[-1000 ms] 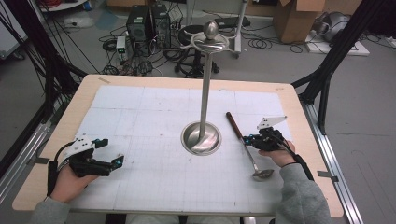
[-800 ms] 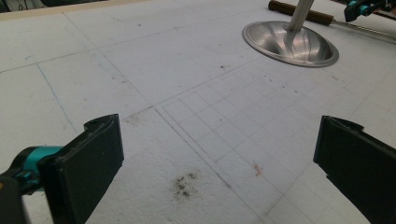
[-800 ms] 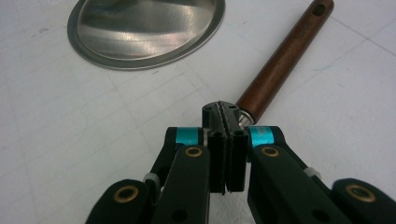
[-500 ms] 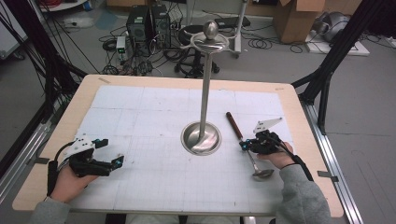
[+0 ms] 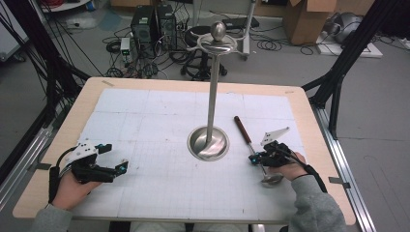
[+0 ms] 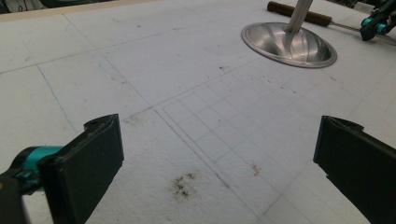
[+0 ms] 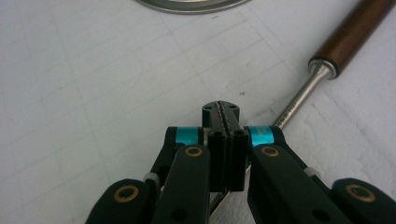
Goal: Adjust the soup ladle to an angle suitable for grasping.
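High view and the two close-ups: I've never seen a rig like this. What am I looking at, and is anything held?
There is no robot here. A person at a table holds a hand tool with two black jaws in each hand. The high view looks down from above the person. Each close-up comes from a camera riding on one tool, looking along its jaws. On the white grid mat stand a metal stand with a round base and, beside it, a wooden-handled ladle. The left gripper is open with nothing between its jaws. The right gripper is shut at the ladle's thin shaft; whether it pinches the shaft is unclear.
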